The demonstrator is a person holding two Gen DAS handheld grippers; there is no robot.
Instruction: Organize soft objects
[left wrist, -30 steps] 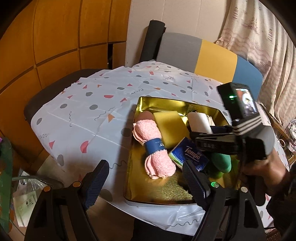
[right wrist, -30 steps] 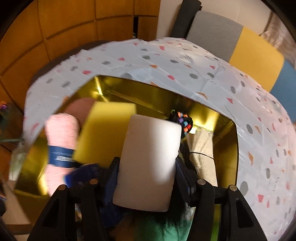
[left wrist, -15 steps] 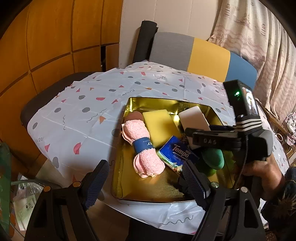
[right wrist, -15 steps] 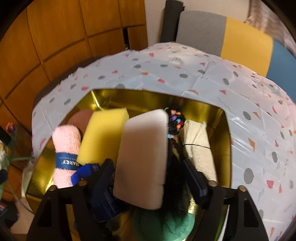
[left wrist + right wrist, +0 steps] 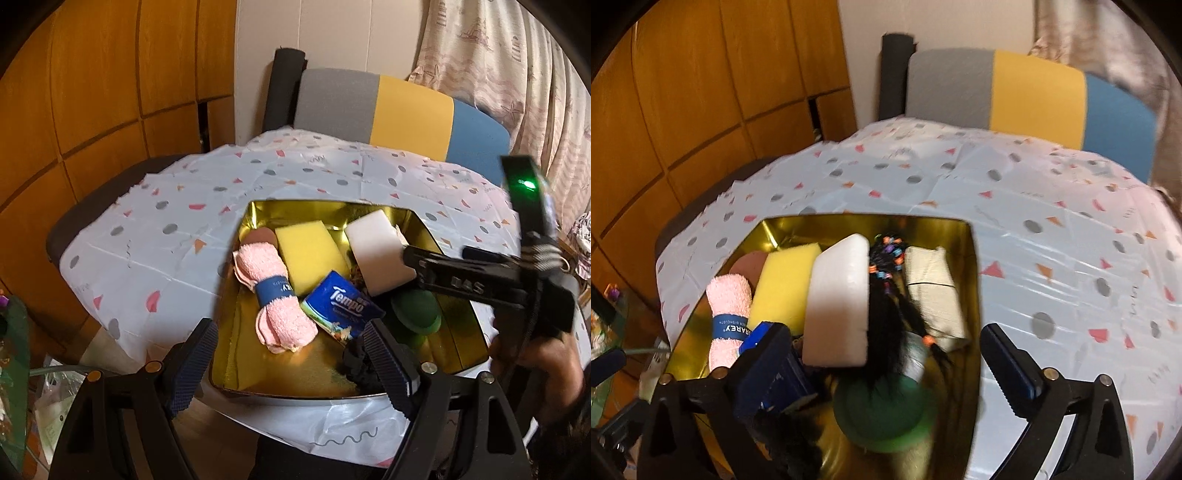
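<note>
A gold tray (image 5: 236,369) holds a pink rolled towel (image 5: 273,295), a yellow sponge (image 5: 310,254), a white sponge (image 5: 376,251), a blue Tempo tissue pack (image 5: 340,306) and a green round item (image 5: 415,312). My right gripper (image 5: 890,365) hovers over the tray's near end with its jaws opening. The white sponge (image 5: 842,302) stands on edge ahead of it, touched by neither pad. My left gripper (image 5: 291,354) is open above the tray's front rim with nothing between its fingers. A hand holds the right gripper at the right of the left wrist view.
A black braided hairpiece with coloured beads (image 5: 886,295) and a beige cloth pouch (image 5: 932,291) also lie in the tray. The tray sits on a patterned tablecloth (image 5: 1052,229). A grey, yellow and blue chair back (image 5: 376,103) stands behind the table, with wooden panels on the left.
The right gripper's jaws spread wide off the white sponge and drew back and up. The sponge stayed in the tray. The left gripper backed away a little.
</note>
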